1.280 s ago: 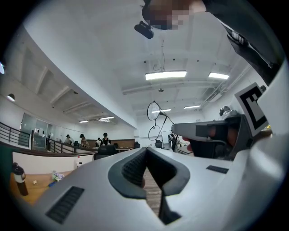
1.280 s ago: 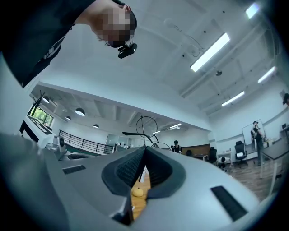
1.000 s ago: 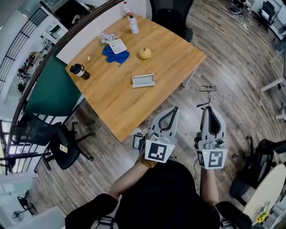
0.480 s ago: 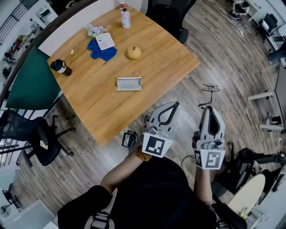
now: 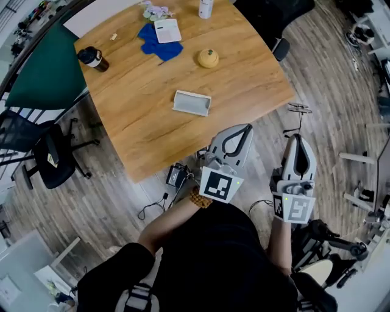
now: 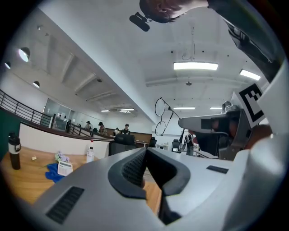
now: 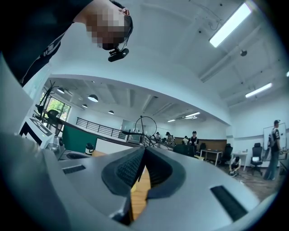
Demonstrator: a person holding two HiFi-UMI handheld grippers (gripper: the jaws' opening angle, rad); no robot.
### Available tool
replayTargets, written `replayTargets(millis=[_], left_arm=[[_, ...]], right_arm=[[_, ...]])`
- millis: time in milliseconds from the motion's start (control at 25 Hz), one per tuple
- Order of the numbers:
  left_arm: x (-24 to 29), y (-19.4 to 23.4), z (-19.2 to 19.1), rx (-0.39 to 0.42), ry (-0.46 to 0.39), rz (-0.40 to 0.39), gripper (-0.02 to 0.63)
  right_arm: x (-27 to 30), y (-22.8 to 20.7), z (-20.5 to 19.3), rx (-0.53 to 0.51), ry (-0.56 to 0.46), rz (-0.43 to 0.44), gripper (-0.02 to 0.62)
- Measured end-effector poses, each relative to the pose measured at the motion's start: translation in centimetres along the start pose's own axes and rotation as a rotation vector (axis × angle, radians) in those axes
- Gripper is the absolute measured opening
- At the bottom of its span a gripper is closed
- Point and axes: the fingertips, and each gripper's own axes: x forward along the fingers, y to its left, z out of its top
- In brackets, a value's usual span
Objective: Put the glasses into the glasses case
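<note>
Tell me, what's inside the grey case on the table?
Nothing I can see: the glasses case lies open and its grey inside looks bare. Its near wall may hide a strip. The glasses are off the table, in the right gripper.

Wooden tabletop [image 5: 152, 122], blue cloth [image 5: 163, 51] with a white card [image 5: 166, 30] lying on it, yellow round fruit [image 5: 208, 58], dark lidded cup [image 5: 92, 58] near the edge, white bottle [image 5: 205, 7], black office chair [image 5: 52, 161] on plank floor [image 5: 109, 207]
</note>
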Motion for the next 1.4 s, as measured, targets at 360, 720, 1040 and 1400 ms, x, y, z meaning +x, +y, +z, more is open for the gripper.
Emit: replayTargets(millis=[360, 720, 1040, 1400], left_arm=[[1.3, 5.8, 0.3, -0.024, -0.058, 0.135, 0.021], [2.7, 9.2, 1.7, -0.043, -0.105, 0.202, 0.021], [2.0, 10.9, 3.0, -0.007, -0.126, 0.247, 0.021], [0.2, 10.6, 2.8, 0.031, -0.122, 0.288, 0.021]], right_arm=[[8.0, 2.8, 2.7, -0.058, -0.038, 0.137, 0.012], [12.3, 4.1, 2.9, -0.063, -0.084, 0.246, 0.012], [14.6, 6.0, 5.0, -0.058, -0.128, 0.293, 0.012], [16.0, 8.3, -0.5, -0.029, -0.081, 0.414, 0.012]])
